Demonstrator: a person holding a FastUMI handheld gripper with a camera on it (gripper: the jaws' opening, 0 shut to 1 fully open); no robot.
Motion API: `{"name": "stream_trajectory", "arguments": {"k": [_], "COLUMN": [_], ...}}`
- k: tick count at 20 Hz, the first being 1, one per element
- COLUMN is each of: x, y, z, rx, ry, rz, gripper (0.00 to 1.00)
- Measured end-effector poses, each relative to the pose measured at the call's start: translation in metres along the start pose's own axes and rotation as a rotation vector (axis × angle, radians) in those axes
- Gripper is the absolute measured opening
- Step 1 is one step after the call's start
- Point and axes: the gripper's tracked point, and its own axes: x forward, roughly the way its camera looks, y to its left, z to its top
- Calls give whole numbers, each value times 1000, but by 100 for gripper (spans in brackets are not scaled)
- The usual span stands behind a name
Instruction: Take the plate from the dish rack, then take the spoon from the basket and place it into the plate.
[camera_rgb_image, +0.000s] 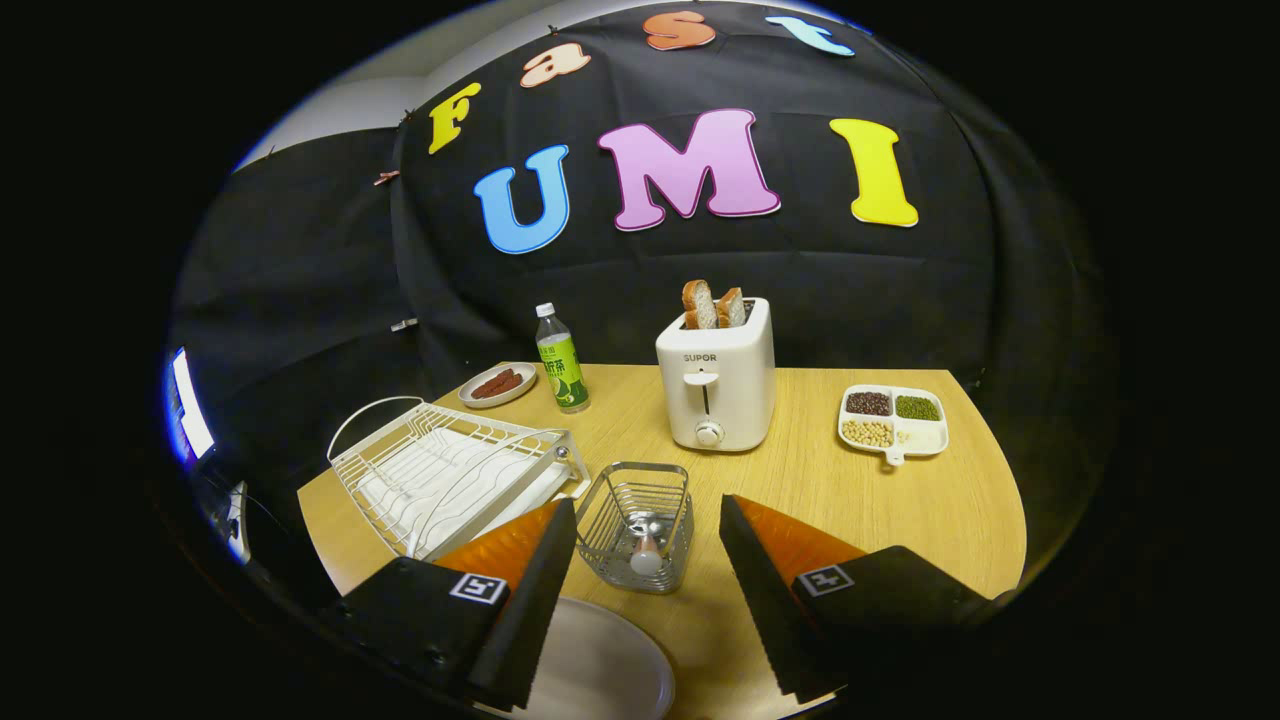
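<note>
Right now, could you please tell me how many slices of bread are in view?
2: both brown-crusted bread slices stand side by side in the white toaster, beyond the open gripper; none seems hidden.

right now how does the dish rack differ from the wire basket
The dish rack is white, wide, low and lies beyond the left finger; the wire basket is silvery, small, tall and sits just ahead of the open gripper. The basket holds the spoon. Both are open wire on the table.

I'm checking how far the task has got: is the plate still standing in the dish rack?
No. The dish rack holds no plate; the plate lies flat on the table between the open tongs, near the basket.
</note>
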Motion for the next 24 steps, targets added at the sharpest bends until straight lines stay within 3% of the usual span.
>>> {"name": "stream_trajectory", "arguments": {"k": [4,9,13,16,18,24], "x": [16,31,40,41,42,45], "y": [1,2,3,2,2,8], "z": [-10,-18,-23,-21,-24,-26], "rx": [-68,-80,-101,-113,-119,-149], "ry": [-6,-1,8,-4,4,20], "rz": [5,11,16,16,11,17], "gripper": [63,64,44,40,24,20]}}
